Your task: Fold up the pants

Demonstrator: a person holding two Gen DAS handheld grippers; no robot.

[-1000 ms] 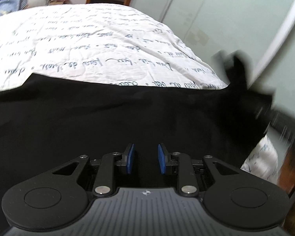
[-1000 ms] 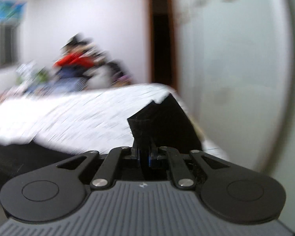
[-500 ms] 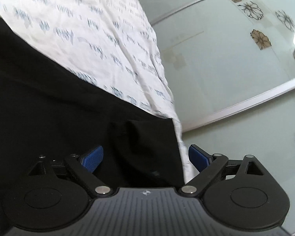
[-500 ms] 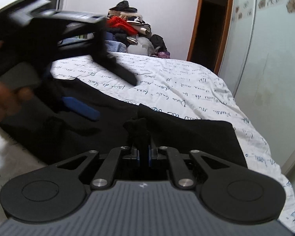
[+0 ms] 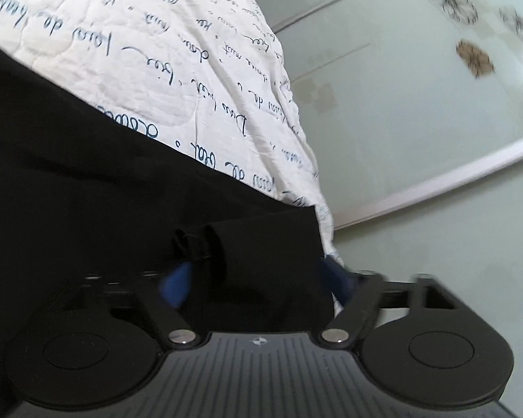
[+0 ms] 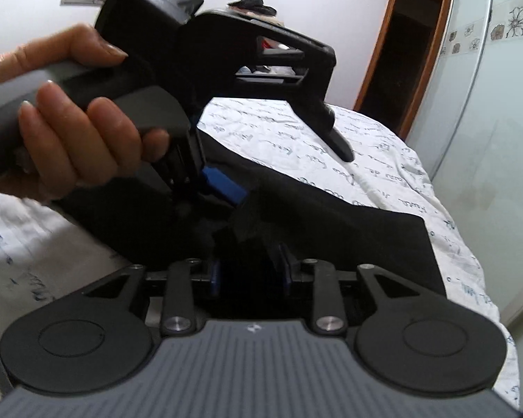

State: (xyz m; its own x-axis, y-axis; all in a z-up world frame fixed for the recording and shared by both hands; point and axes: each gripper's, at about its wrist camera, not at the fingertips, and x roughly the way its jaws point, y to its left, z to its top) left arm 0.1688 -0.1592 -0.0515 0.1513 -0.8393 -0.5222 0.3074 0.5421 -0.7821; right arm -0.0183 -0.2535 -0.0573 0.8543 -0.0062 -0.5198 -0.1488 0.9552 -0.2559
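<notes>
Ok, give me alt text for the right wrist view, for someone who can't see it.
The right gripper, jaws parted, reaches over black pants on a white script-printed bedspread. A hand holds the left gripper close by, above the same bunched fabric.

The white bedspread (image 5: 129,55) is printed all over with lines of dark cursive script, running up from the edge of the black pants (image 5: 87,188); only scraps such as "de" and "bien" can be guessed, no full phrase reads. Nothing else carries legible text
</notes>
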